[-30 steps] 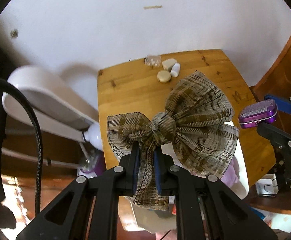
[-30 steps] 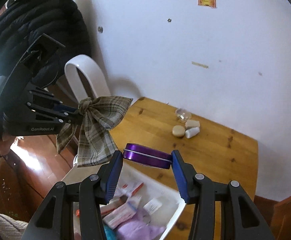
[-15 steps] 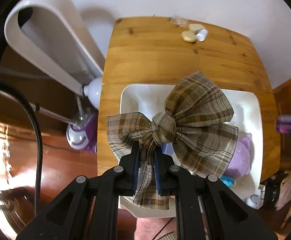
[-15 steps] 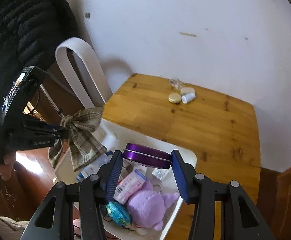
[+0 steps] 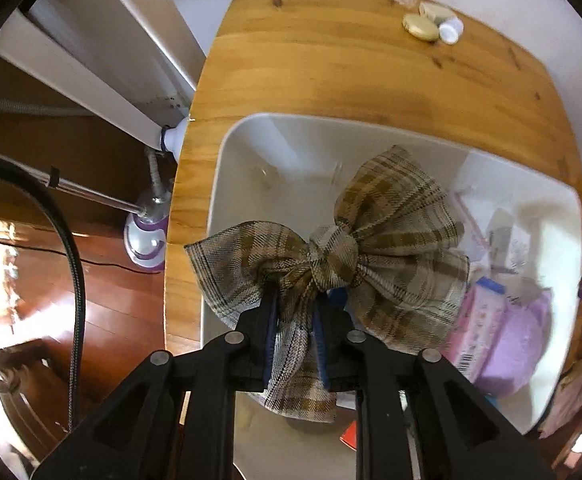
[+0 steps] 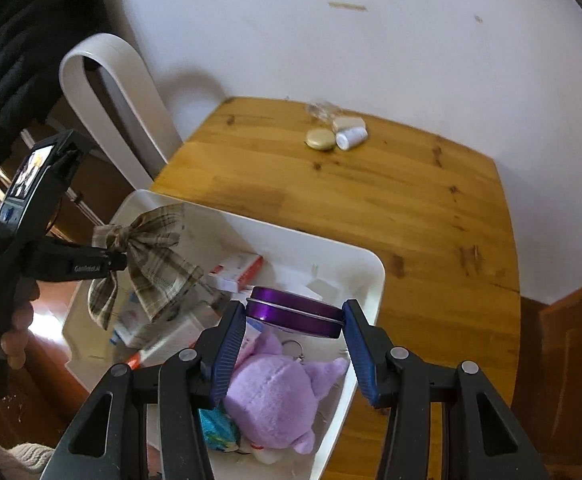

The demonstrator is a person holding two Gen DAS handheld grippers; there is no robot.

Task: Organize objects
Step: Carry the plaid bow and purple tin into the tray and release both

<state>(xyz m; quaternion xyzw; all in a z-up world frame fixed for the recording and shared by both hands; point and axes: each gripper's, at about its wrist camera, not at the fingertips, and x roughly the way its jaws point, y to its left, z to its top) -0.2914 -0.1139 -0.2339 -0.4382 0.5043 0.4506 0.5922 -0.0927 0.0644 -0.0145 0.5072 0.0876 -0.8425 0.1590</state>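
The left tool [image 5: 295, 320] is clenched on the tail of a plaid bow [image 5: 343, 252], which hangs over the white bin [image 5: 219, 168] in the middle of the frame. In the right wrist view, the right tool [image 6: 295, 344] grips a purple tin [image 6: 294, 312] by its sides, above a purple plush toy [image 6: 275, 396] lying in the bin at lower centre. A gold lid [image 6: 320, 139] and small white bottle [image 6: 351, 136] sit together on the wooden desk [image 6: 411, 208], upper centre.
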